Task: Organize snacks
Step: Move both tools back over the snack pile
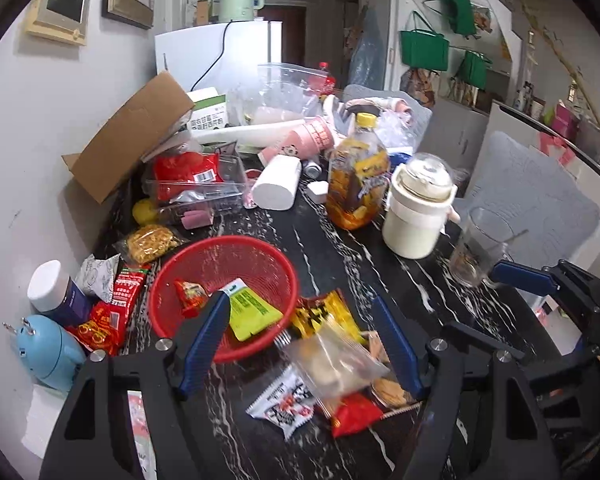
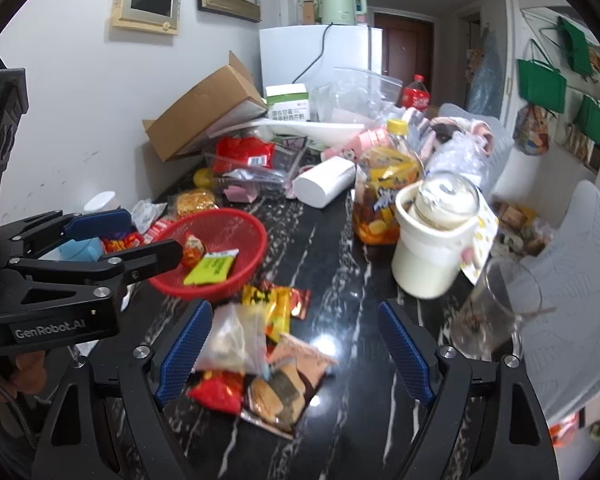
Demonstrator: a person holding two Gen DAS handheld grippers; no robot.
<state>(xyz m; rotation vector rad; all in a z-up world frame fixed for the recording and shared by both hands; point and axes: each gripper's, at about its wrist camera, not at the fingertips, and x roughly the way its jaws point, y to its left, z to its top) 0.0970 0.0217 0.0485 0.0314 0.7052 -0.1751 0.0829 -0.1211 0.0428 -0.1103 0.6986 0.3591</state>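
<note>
The red basket (image 1: 224,264) serves as the landmark: it already holds a yellow-green packet (image 1: 252,312) and a small red sweet (image 1: 190,296), so it is likely the collecting place for the snacks. Just beside its near rim lies the unsorted snack heap (image 1: 332,360), loose on the dark marbled surface (image 1: 340,240) and within easy reach of both tools. The left gripper (image 1: 300,340) hovers over basket rim and heap with jaws released, nothing in them. The right gripper (image 2: 296,348) stands on the heap's far side from the basket, jaws spread wide and empty. Beyond the basket a bare strip of surface gives room. The cream jar (image 1: 416,212) and drinking glass (image 1: 480,248) on the far side of the heap are easy to knock.
</note>
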